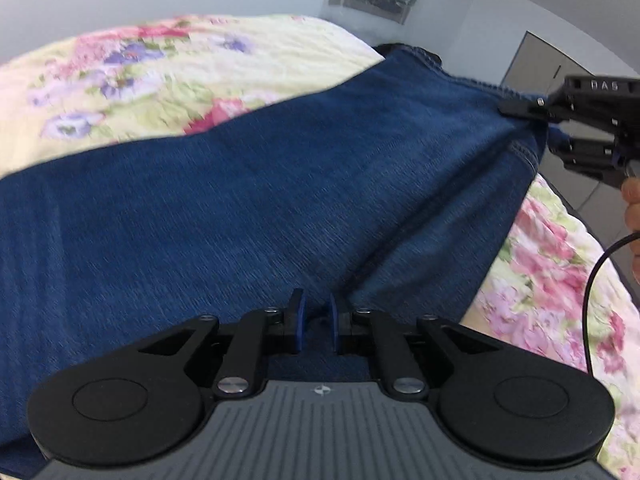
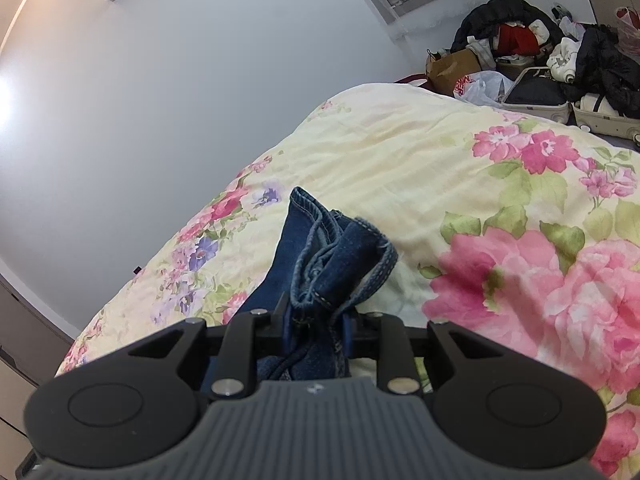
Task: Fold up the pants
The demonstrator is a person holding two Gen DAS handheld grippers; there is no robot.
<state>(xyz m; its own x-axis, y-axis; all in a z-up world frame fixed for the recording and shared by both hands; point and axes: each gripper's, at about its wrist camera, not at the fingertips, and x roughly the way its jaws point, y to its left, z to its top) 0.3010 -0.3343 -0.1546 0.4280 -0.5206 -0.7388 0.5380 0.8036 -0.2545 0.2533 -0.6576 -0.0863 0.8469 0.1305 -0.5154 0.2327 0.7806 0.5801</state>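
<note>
Right tool [image 2: 314, 322] – pinching pants [image 2: 320, 264] hem | left tool [image 1: 316, 320] – clamped on denim fold

Both grippers, left gripper [image 1: 316, 322] and right gripper [image 2: 314, 330], are showing black arms, silver screws, blue pads [image 1: 299, 320] and ribbed grey bodies.

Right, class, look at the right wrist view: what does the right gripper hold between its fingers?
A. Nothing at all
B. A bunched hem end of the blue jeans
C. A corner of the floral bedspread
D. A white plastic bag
B: in the right wrist view, the right gripper is closed on bunched denim of the blue jeans, stitched hems showing, above the floral bedspread.
</note>
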